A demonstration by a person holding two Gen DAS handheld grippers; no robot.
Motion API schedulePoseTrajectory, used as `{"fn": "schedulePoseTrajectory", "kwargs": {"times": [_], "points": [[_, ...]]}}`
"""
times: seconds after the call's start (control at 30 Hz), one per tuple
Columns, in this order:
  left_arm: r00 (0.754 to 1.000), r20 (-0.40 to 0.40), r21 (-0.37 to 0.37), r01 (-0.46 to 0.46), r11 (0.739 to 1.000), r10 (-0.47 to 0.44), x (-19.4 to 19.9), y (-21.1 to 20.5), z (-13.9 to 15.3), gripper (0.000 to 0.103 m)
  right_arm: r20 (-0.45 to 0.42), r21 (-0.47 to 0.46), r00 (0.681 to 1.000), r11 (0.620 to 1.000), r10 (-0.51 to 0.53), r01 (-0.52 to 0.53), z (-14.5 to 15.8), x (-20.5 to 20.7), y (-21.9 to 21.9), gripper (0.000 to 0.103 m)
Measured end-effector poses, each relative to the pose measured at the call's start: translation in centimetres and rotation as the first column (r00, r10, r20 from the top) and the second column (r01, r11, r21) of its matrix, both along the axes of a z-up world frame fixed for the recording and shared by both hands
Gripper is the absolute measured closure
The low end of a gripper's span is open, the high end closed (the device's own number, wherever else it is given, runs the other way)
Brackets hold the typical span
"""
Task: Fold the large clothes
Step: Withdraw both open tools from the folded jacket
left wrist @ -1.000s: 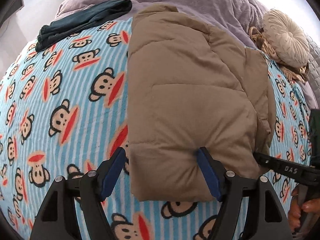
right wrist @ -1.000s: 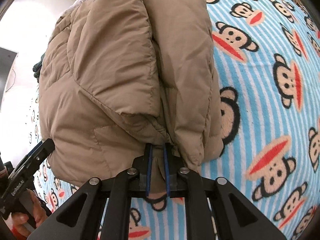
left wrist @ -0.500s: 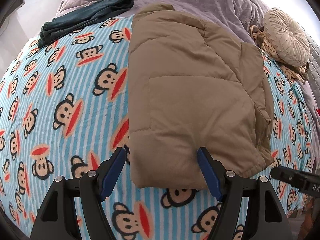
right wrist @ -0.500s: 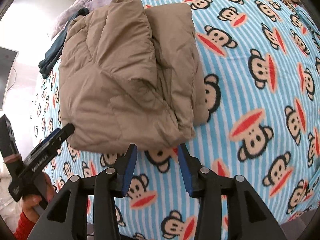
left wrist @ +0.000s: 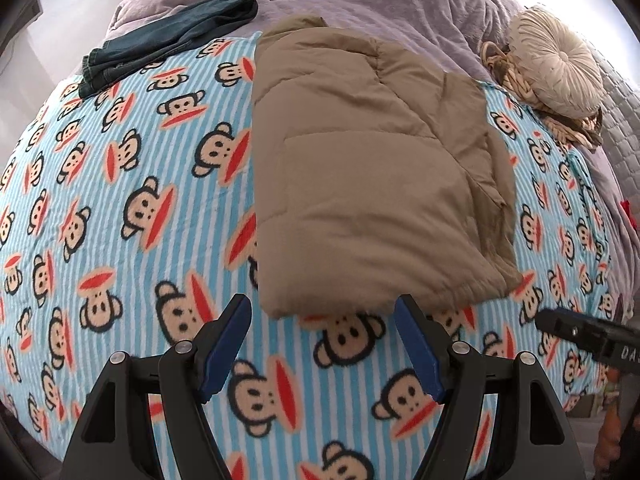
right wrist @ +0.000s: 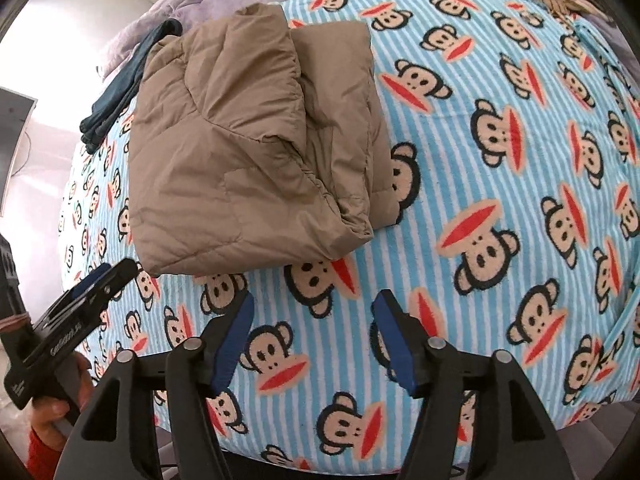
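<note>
The tan puffer jacket (left wrist: 372,184) lies folded into a thick bundle in the middle of the frame, on the monkey-print blanket (left wrist: 120,216). The left gripper (left wrist: 322,350) hangs just short of its near edge, fingers spread wide and holding nothing. The right gripper (right wrist: 312,344) hangs clear of the bundle too, fingers spread and empty. The fold looks finished to me. Next, I'd judge, comes another garment, perhaps the dark jeans (left wrist: 168,40) at upper left.

Both wrist views angled down, sharing folded jacket (left wrist: 372,184) (right wrist: 256,152), seemingly near
</note>
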State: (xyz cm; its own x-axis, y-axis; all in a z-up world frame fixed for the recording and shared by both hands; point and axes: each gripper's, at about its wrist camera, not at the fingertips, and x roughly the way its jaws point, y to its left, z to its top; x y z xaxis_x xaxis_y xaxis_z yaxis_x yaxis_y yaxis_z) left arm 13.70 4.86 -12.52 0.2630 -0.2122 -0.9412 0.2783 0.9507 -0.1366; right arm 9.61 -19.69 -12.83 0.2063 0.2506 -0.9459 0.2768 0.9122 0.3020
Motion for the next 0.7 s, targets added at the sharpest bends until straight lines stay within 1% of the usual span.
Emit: {"fn": "schedulePoseTrajectory", "kwargs": {"times": [0.07,0.1,0.13,0.17,0.2,0.3,0.4,0.47,0.5,0.57,0.63,0.67,0.7], "points": [[1.0,-0.008,-0.007,0.002,1.0,-0.003,-0.7,0.2,0.5,0.028,0.011,-0.002,1.0,1.0,0.0,0.0,0.4,-0.1,0.0,0.031],[1.0,-0.005,-0.009,0.003,1.0,-0.003,-0.9,0.2,0.8,0.022,0.016,-0.001,1.0,1.0,-0.001,0.001,0.7,-0.1,0.0,0.031],[1.0,0.005,-0.007,0.002,1.0,-0.002,-1.2,0.3,1.2,0.004,0.021,-0.005,1.0,1.0,-0.001,0.001,1.0,-0.1,0.1,0.029],[1.0,0.023,-0.005,-0.004,1.0,0.004,-1.6,0.4,1.7,0.0,0.025,-0.008,1.0,1.0,-0.002,0.002,1.1,-0.1,0.3,0.027],[0.999,0.042,-0.01,-0.009,1.0,0.01,-1.9,0.5,2.2,0.0,0.032,-0.012,0.999,1.0,0.0,0.001,1.5,-0.1,0.3,0.024],[0.998,0.063,-0.021,-0.016,1.0,0.017,-2.4,0.6,3.5,0.0,0.058,-0.029,0.998,1.0,0.013,-0.011,2.6,0.0,0.7,0.023],[0.995,0.083,-0.027,-0.047,0.999,0.049,-2.5,0.9,4.8,0.0,0.072,-0.044,0.997,0.999,0.031,-0.028,3.6,0.0,1.1,0.022],[0.995,0.084,-0.037,-0.055,0.998,0.058,-2.5,1.0,5.6,0.0,0.075,-0.054,0.996,0.998,0.038,-0.034,4.2,0.0,1.4,0.021],[0.995,0.082,-0.045,-0.06,0.997,0.064,-2.4,1.1,6.0,0.0,0.075,-0.059,0.996,0.998,0.041,-0.036,4.4,0.1,1.4,0.019],[0.995,0.076,-0.048,-0.061,0.997,0.065,-2.4,1.0,6.7,0.0,0.087,-0.073,0.995,0.997,0.043,-0.036,5.0,0.0,1.6,0.019],[0.994,0.085,-0.028,-0.064,0.998,0.066,-2.5,0.8,7.4,0.0,0.109,-0.088,0.993,0.996,0.045,-0.035,5.7,0.0,1.7,0.018],[0.992,0.103,-0.009,-0.071,0.997,0.072,-2.6,0.8,7.8,0.0,0.127,-0.096,0.991,0.995,0.045,-0.033,6.2,0.0,1.8,0.013],[0.99,0.116,0.006,-0.078,0.997,0.076,-2.7,0.7,8.1,0.0,0.138,-0.107,0.989,0.994,0.047,-0.032,6.6,0.0,1.9,0.001]]}}
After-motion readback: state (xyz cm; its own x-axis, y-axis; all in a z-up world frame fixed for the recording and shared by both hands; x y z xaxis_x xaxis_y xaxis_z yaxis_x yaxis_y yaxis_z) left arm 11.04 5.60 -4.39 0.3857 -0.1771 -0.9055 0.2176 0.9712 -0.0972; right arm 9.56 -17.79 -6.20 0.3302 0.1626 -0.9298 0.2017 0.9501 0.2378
